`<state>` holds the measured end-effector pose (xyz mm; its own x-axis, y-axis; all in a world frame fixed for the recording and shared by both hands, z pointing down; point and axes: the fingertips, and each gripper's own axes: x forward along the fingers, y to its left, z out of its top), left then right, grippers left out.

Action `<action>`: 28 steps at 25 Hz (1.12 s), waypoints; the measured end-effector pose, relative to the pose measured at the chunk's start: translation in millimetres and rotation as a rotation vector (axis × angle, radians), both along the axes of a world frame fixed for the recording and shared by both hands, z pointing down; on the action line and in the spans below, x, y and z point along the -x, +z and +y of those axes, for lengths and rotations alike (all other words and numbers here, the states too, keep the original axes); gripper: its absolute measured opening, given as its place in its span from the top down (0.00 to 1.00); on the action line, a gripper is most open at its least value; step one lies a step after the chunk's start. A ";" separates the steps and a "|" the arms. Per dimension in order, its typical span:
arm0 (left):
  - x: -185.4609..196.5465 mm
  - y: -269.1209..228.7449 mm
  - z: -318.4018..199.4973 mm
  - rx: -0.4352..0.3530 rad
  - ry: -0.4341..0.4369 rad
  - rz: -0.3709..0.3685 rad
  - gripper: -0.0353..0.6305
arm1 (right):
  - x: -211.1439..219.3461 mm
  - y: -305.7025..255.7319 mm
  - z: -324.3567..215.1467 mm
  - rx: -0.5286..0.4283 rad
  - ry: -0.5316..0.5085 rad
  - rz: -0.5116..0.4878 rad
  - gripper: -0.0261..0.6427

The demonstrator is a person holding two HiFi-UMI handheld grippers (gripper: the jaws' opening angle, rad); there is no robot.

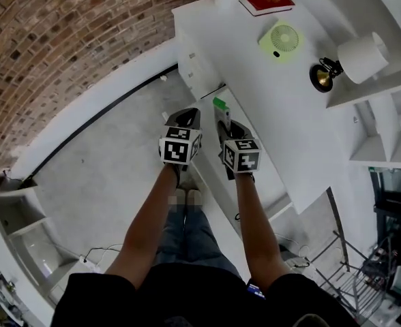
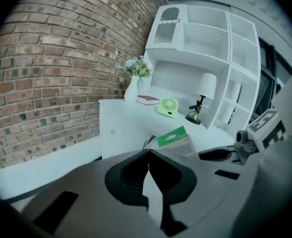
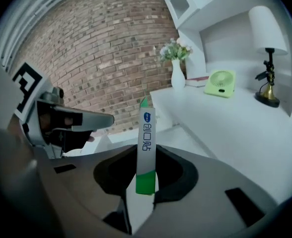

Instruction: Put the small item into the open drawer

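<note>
The small box (image 3: 146, 133), a thin green-and-white carton, is clamped in the right gripper (image 3: 147, 177). The jaws pinch its lower green end, so most of its length stands out past the fingertips. In the head view the box (image 1: 221, 116) runs along the 12-to-6 line, its green tip at 12 o'clock and pointing away from the person.

Just beyond that tip, at about 12 o'clock, sits what looks like the pulled-out drawer (image 1: 210, 91) on the front of the white desk (image 1: 282, 114). I cannot make out its opening clearly.

The left gripper (image 2: 148, 158) hangs at 9 o'clock of the right one, jaws together with nothing between them. It is just beside it but no nearer the drawer.

The coming move belongs to the right hand. My guess is a short carry toward 12 o'clock, then tipping the box down, long axis first, into the drawer.
</note>
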<state>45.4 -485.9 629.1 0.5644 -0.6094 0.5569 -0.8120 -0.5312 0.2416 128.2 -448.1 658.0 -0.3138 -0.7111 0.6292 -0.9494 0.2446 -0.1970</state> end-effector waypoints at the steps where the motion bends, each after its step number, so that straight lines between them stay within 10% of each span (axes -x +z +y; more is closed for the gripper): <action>1: -0.4 6.5 0.6 0.022 -0.005 0.004 0.91 | 0.7 14.1 0.6 0.038 -0.003 0.004 0.84; 11: 4.5 43.3 12.0 0.131 -0.038 0.008 0.91 | 3.7 96.1 9.4 0.317 -0.063 0.100 0.83; 28: 8.9 56.8 16.9 0.158 -0.029 0.003 0.91 | 5.4 112.5 -2.9 0.349 -0.062 0.127 0.69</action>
<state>36.6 -469.0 685.9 0.5498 -0.5300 0.6456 -0.8255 -0.4631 0.3227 122.8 -450.9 770.5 -0.2532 -0.4292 0.8670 -0.9571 0.2414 -0.1600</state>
